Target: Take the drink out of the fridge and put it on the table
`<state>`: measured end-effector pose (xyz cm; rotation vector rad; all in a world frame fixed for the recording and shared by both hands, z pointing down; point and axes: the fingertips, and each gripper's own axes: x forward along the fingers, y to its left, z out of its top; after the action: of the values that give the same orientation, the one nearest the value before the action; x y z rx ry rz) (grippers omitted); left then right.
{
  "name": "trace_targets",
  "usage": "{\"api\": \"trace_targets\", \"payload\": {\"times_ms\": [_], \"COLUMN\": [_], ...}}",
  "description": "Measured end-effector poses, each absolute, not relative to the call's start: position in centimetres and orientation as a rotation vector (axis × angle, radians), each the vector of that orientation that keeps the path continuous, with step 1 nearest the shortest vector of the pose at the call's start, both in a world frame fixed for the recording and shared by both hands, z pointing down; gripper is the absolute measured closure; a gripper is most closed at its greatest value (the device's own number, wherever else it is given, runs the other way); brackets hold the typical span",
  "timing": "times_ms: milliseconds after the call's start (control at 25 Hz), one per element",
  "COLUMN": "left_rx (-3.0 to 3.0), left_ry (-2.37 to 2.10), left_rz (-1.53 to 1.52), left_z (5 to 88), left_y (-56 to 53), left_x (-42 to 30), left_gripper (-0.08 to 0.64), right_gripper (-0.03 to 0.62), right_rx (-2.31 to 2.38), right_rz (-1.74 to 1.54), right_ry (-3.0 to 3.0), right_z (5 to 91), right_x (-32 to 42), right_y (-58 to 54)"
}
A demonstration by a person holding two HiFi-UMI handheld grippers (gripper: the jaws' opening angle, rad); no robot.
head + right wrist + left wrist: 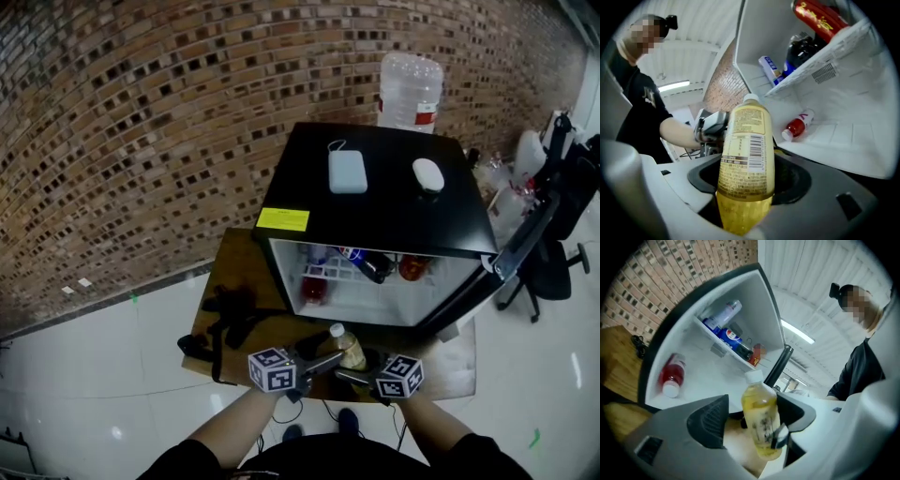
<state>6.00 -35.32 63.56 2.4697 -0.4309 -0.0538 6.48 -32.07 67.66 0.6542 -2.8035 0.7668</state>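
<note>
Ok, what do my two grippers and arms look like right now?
Both the left gripper and right gripper have light grey bodies with dark ribbed pads on the tongs. Each carries a white cube printed with black square markers. The person wears black short sleeves; forearms are bare.

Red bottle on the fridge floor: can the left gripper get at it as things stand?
Probably. The fridge door is open and nothing lies before the red bottle. The left gripper must first clear the yellow drink, which stands between its open jaws, held by the right gripper.
</note>
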Motion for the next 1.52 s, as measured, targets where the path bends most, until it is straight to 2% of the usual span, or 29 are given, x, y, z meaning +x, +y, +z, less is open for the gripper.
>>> {"api": "trace_targets", "payload": {"times_ms": [80, 160, 560, 840, 920, 1000, 1080, 1400, 1520], "left_rx": [2.5, 2.554, 3.027, 3.038, 3.032, 3.023, 3.006, 2.887, 2.812], "left_ry": [-0.343, -0.284, -0.148, -0.161, -0.172, -0.173, -0.184, -0.362, -0.409], "left_rz": [-0.025, 0.024, 0.494, 0.481, 0.451, 0.412, 0.397, 0.29, 0.214], "left_z": [63.7, 63.7, 66.4, 66.7, 66.9, 66.8, 66.6, 65.2, 64.4], "left_y": [-34.6, -33.2, -25.2, -24.0, -24.1, -24.0, -23.8, -23.7, -22.7], "left_x": [8.6, 10.6, 15.2, 14.9, 15.0, 15.0, 14.5, 6.8, 2.6], "left_gripper": [0.207, 0.252, 0.258, 0.256, 0.249, 0.209, 0.198, 0.202, 0.262], "right_gripper": [0.288, 0.288, 0.288, 0.278, 0.256, 0.216, 0.158, 0.152, 0.153], "right_rx": [0.614, 0.621, 0.619, 0.642, 0.643, 0.636, 0.644, 0.809, 0.949], "right_rz": [0.694, 0.638, 0.24, 0.185, 0.188, 0.204, 0.217, 0.294, 0.367], "right_ry": [-2.79, -2.774, -2.649, -2.662, -2.642, -2.613, -2.599, -2.475, -2.397], "right_z": [68.6, 69.8, 74.9, 75.2, 75.7, 76.2, 76.4, 76.3, 76.0], "right_x": [6.4, 6.9, 7.3, 7.4, 7.5, 7.7, 8.2, 13.8, 16.4], "right_y": [-30.7, -29.8, -26.5, -25.7, -25.9, -25.7, -25.3, -22.2, -19.8]}}
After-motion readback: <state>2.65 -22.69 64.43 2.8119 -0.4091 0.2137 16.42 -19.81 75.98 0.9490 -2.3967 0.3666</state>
